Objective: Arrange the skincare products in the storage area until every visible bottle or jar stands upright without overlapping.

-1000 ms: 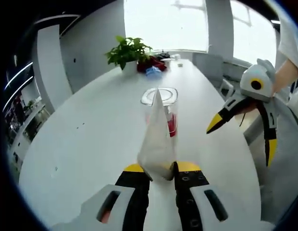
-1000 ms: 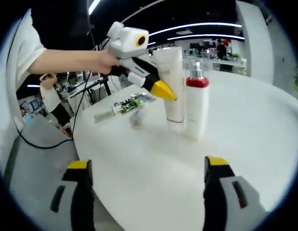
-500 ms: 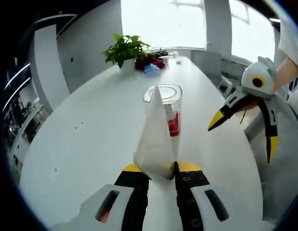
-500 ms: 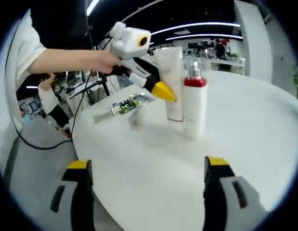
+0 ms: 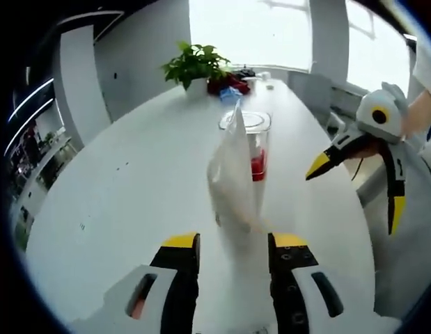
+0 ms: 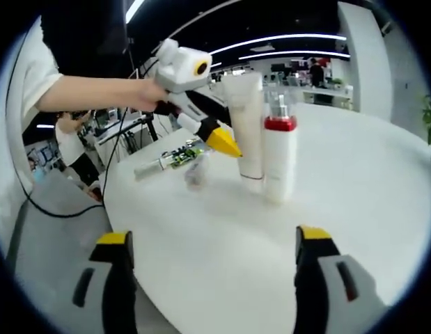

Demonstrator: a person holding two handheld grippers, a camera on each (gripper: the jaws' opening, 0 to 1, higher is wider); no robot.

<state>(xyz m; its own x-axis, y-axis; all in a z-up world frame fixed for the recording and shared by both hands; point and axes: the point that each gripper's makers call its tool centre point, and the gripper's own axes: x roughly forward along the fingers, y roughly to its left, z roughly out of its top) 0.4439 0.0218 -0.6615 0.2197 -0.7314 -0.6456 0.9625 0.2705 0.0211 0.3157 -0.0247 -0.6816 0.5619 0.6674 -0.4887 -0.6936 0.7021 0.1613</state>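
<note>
A white tube (image 5: 232, 182) stands upright on the white table (image 5: 131, 181), just ahead of my left gripper (image 5: 234, 243), whose jaws are open on either side of its base. Right behind the tube stands a pump bottle (image 5: 256, 147) with a red collar and clear cap. From the right gripper view the tube (image 6: 247, 120) and the pump bottle (image 6: 280, 158) stand side by side, with the left gripper (image 6: 221, 143) drawn a little off the tube. A green-labelled tube (image 6: 170, 159) lies flat beside a small jar (image 6: 196, 174). My right gripper (image 6: 214, 240) is open and holds nothing.
A potted plant (image 5: 197, 62) and some red and blue items (image 5: 228, 86) sit at the table's far end. The right gripper (image 5: 354, 147) hovers off the table's right edge. A person's arm (image 6: 97, 90) and a cable (image 6: 69, 202) are at the near table edge.
My left gripper has opened and let go of the white tube, which now stands on its own. The gripper has backed off slightly.
</note>
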